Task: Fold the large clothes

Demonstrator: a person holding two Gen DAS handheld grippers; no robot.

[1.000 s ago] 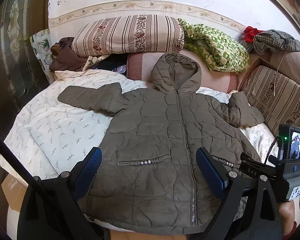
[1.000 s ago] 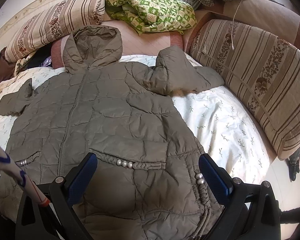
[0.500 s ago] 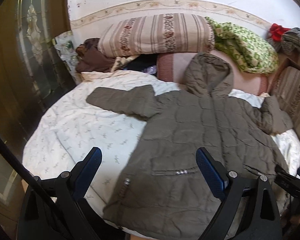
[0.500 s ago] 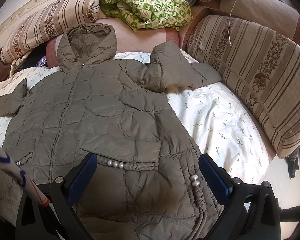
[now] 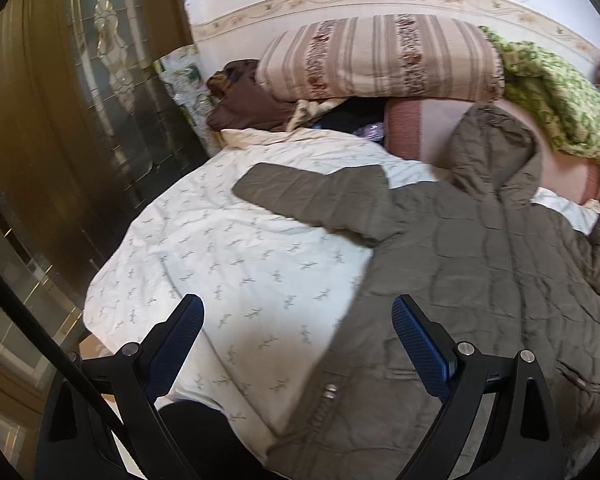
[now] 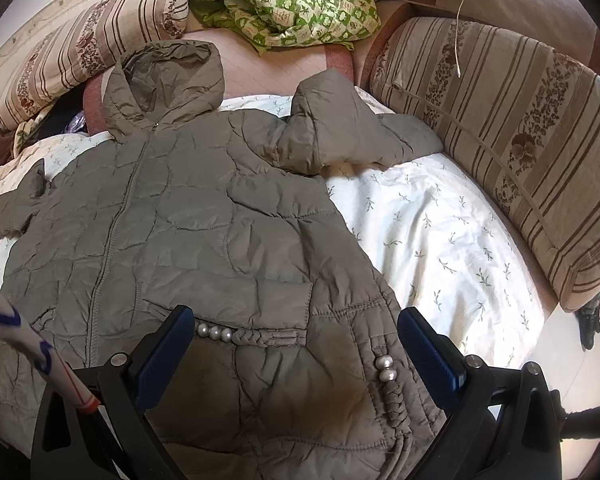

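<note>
An olive quilted hooded jacket (image 5: 480,264) lies front up and zipped on a bed with a white leaf-print sheet (image 5: 236,264), hood toward the pillows. Its left sleeve (image 5: 312,196) stretches out flat over the sheet. In the right wrist view the jacket (image 6: 204,232) fills the middle and its other sleeve (image 6: 340,128) is bent near the striped cushion. My left gripper (image 5: 298,340) is open and empty, above the sheet beside the jacket's left hem. My right gripper (image 6: 294,344) is open and empty, above the pearl-trimmed pocket (image 6: 236,334).
Striped pillows (image 5: 380,58) and a green patterned quilt (image 6: 284,4) lie at the head of the bed. A long striped cushion (image 6: 512,132) lines the right side. A dark glass-panelled door (image 5: 60,128) stands left of the bed. Brown clothes (image 5: 244,100) are piled by the pillows.
My left gripper has swung to the left, from over the jacket's middle to over the sheet beside its left edge. My right gripper has barely shifted. Both stay open.
</note>
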